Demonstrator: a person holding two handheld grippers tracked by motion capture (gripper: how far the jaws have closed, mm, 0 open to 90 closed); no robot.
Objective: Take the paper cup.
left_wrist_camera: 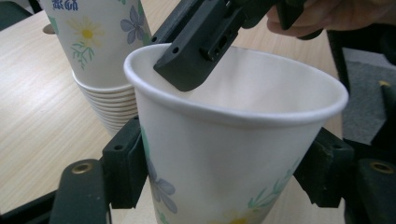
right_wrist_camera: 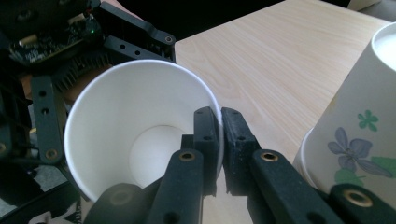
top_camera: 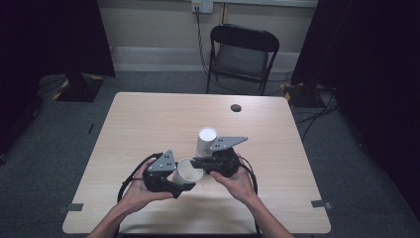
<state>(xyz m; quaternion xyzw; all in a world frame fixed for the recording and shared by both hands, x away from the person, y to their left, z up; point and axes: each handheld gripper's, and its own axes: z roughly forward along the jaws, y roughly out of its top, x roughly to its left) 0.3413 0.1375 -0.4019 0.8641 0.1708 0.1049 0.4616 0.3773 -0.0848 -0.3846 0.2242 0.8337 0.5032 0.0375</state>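
A single flowered paper cup (top_camera: 187, 171) is held just above the table, near its front edge, with its mouth tipped toward my right gripper. My left gripper (left_wrist_camera: 224, 163) is shut on the cup's body, one jaw against each side. My right gripper (right_wrist_camera: 220, 116) is shut on the cup's rim (right_wrist_camera: 212, 100), with one jaw inside the cup and one outside. Just behind the cup, a stack of matching cups (top_camera: 206, 141) stands upside down on the table. In the high view, the left gripper (top_camera: 181, 178) and the right gripper (top_camera: 198, 162) meet at the cup.
The light wooden table (top_camera: 148, 119) has a small dark round hole (top_camera: 236, 107) near its far edge. A black folding chair (top_camera: 241, 54) stands beyond the table. Cables trail from both grippers toward the front edge.
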